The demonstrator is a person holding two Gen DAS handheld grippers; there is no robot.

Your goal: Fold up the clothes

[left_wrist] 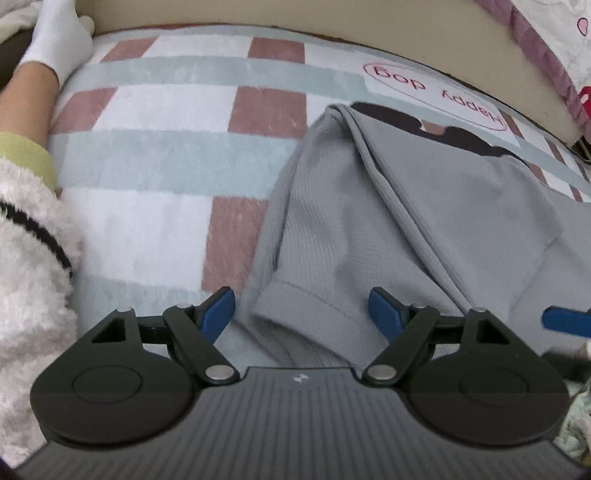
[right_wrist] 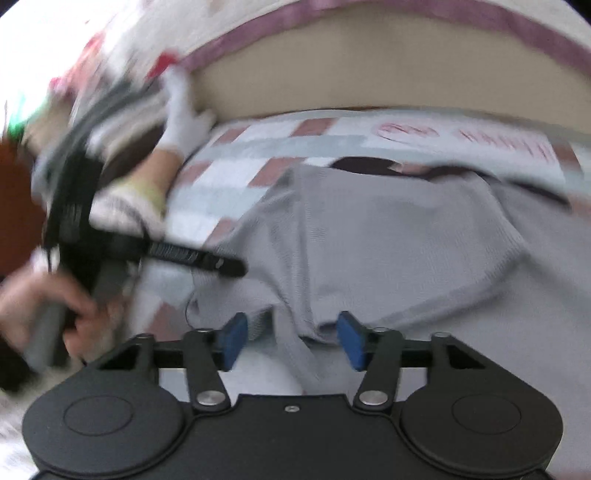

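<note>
1. Grey shirt [left_wrist: 406, 221] lay on a checked blanket [left_wrist: 166, 155], spread from centre to right in the left wrist view; folded sleeve cuff [left_wrist: 306, 306] pointed near, toward the camera.
2. Left gripper [left_wrist: 302, 314] was spread wide, blue pads [left_wrist: 218, 314] either side of the cuff, nothing clamped.
3. Right gripper [right_wrist: 293, 338] was also parted, narrower gap; a bunched edge of the grey shirt [right_wrist: 388, 236] sat between the pads [right_wrist: 351, 339], but contact couldn't be told because the frame was motion-blurred.
4. In the right wrist view the left gripper [right_wrist: 232, 266] showed from the side at left, black finger over the shirt's left edge, held by a bare hand [right_wrist: 40, 302].
5. A dark collar opening [left_wrist: 436, 127] was at the shirt's far end, next to a "Happy dog" label [left_wrist: 436, 96] on the blanket.
6. A leg in a white sock [left_wrist: 59, 40] and a fluffy white cuff [left_wrist: 29, 273] rested at the left edge.
7. A beige band [left_wrist: 295, 14] ran along the far side.
</note>
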